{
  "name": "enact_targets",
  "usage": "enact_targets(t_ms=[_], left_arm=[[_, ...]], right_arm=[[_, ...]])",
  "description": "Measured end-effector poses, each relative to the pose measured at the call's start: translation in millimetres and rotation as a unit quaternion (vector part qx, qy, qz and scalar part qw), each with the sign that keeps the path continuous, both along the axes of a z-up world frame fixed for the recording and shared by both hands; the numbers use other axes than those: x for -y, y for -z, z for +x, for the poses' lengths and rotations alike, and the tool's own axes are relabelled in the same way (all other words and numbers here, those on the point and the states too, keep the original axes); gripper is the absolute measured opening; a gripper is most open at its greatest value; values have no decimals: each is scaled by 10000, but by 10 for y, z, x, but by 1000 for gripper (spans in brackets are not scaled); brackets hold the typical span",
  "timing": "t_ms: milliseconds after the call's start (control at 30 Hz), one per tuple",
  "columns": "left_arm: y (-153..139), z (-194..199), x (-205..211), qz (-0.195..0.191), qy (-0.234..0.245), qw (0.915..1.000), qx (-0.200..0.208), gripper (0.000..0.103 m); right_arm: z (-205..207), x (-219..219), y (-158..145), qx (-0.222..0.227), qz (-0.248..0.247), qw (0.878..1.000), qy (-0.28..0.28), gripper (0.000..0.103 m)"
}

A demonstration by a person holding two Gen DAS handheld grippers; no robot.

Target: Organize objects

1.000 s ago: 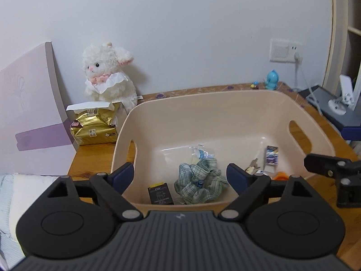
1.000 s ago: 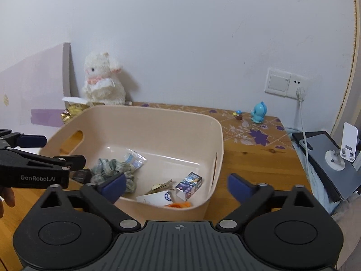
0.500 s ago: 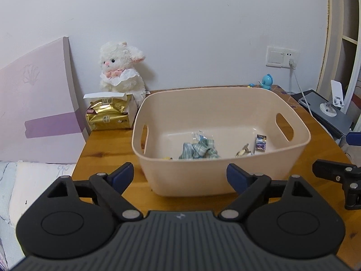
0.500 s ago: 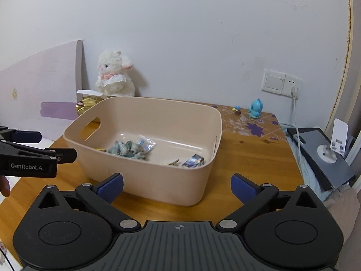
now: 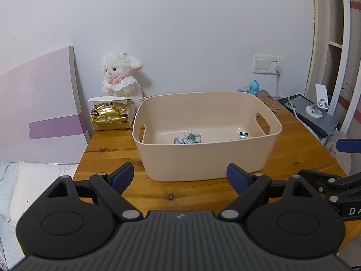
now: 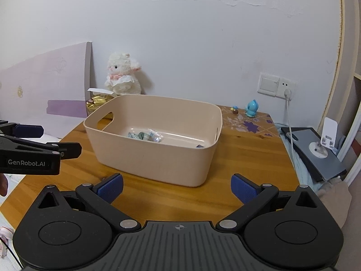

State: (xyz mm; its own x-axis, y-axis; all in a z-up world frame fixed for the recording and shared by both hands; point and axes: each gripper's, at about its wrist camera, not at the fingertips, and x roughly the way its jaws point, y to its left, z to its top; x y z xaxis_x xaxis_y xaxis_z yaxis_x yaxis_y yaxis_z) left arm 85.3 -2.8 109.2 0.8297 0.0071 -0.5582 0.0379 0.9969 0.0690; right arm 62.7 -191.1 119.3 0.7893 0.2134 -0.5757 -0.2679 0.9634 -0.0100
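Both hand-held grippers have pulled back from the bin (image 5: pixel 206 155); the left hand-held gripper (image 5: pixel 180 176) and right hand-held gripper (image 6: pixel 177 187) are open and empty. The scrunchie (image 5: pixel 187 139) and small packets lie inside the bin on the counter (image 5: pixel 108 149), so sorting looks finished.

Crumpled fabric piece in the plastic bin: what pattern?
Green-and-white plaid fabric piece, clearest in left wrist view.

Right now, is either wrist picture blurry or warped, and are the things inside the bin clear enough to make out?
Left wrist view: sharp, evenly lit, but fisheye bends the shelf frame and darkens the corners. Right wrist view: same bowing along the right edge; the bin wall hides most contents, so only the checked cloth and a clear wrapper read clearly.
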Motion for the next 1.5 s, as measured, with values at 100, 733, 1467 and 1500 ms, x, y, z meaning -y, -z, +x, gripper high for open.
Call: enact_targets(t_ms=[100, 733, 1467, 1500], left_arm=[[-25, -141, 13, 61, -22, 10000, 67, 90], [-75, -870, -42, -39, -177, 9997, 138, 90], [-125, -1259, -53, -127, -271, 9994, 168, 90], [-127, -1267, -53, -128, -270, 9994, 164, 90]], right_arm=[[-114, 28, -27, 24, 55, 10000, 42, 103], [-594, 117, 102, -223, 372, 9987, 256, 103], [-1162, 190, -120, 274, 158, 9986, 433, 103], [-1162, 186, -122, 259, 148, 9987, 422, 103]])
